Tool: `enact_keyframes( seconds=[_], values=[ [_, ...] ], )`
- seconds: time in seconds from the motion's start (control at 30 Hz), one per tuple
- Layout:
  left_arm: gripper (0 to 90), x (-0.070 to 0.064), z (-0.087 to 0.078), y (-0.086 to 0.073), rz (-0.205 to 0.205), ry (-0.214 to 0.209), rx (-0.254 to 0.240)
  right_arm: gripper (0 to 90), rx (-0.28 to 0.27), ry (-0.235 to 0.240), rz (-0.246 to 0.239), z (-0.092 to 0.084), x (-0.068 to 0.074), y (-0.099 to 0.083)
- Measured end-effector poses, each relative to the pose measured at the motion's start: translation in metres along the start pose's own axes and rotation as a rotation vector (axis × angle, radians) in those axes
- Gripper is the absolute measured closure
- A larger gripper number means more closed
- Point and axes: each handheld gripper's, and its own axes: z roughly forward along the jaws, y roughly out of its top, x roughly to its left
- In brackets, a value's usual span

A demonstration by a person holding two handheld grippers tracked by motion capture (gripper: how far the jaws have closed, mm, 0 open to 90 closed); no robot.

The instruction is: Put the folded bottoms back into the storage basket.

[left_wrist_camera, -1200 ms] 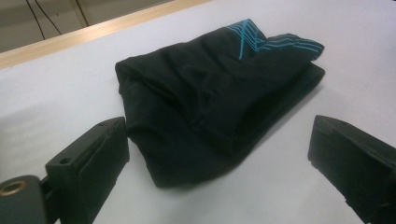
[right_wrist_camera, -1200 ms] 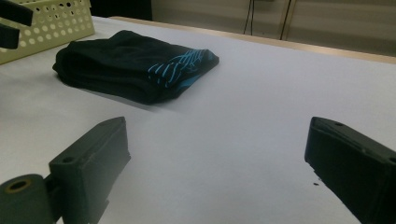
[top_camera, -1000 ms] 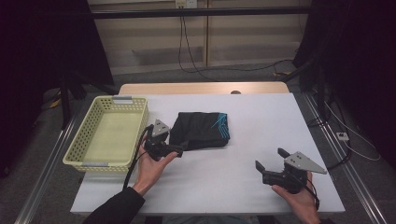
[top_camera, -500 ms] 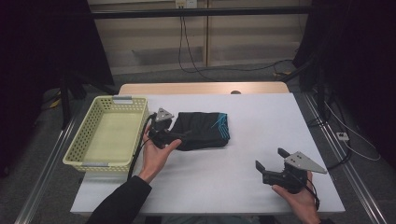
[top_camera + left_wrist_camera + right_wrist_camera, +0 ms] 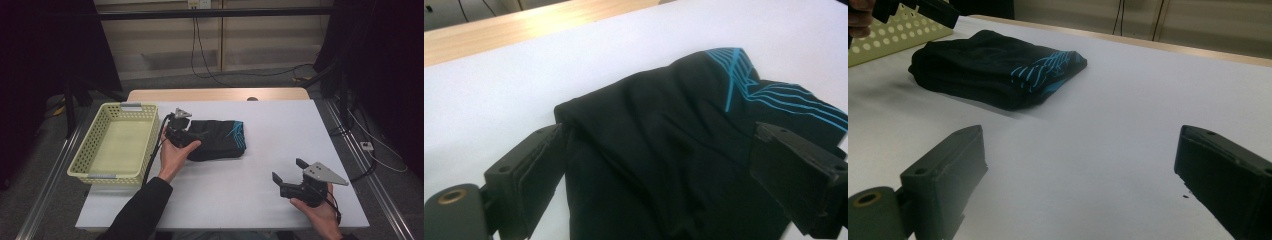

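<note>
Since the earlier frames the left gripper (image 5: 186,134) has advanced onto the folded black garment (image 5: 220,139) lying mid-table beside the yellow basket (image 5: 95,145), jaws spread to straddle its edge for grasping, while the right gripper (image 5: 290,180) waits aside, likewise spread and empty.

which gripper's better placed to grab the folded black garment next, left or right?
Left. The left gripper is open at the black garment's basket-side edge, cloth between its jaws. The right gripper sits open over bare table, well apart.
</note>
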Motion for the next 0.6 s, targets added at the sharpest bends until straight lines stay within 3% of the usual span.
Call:
enact_keyframes(
  seconds=[0.07,0.17,0.2,0.3,0.4,0.5,0.6],
  values=[
    [9.6,0.001,0.002,0.001,0.006,-0.006,0.01,6.1,0.0,0.0,0.001,0.0,0.0,0.0],
    [9.4,0.007,0.007,0.002,0.012,0.029,0.001,6.1,0.0,-0.003,-0.001,0.0,0.0,0.0],
    [9.6,0.011,0.012,0.002,-0.011,0.038,0.011,6.1,0.001,-0.005,-0.001,0.0,0.0,0.0],
    [10.2,0.014,0.016,0.002,-0.02,0.042,0.024,6.1,0.003,-0.004,-0.001,0.0,0.0,0.0],
    [16.5,0.019,0.021,0.0,-0.032,0.061,0.043,6.1,0.006,-0.001,-0.001,0.001,0.0,0.0],
    [18.8,0.021,0.026,-0.002,-0.048,0.045,0.069,6.1,0.006,-0.003,0.0,0.0,0.0,0.0],
    [20.4,0.022,0.03,-0.004,-0.03,0.05,0.106,6.1,0.006,-0.002,0.0,0.001,0.0,0.0]
  ],
)
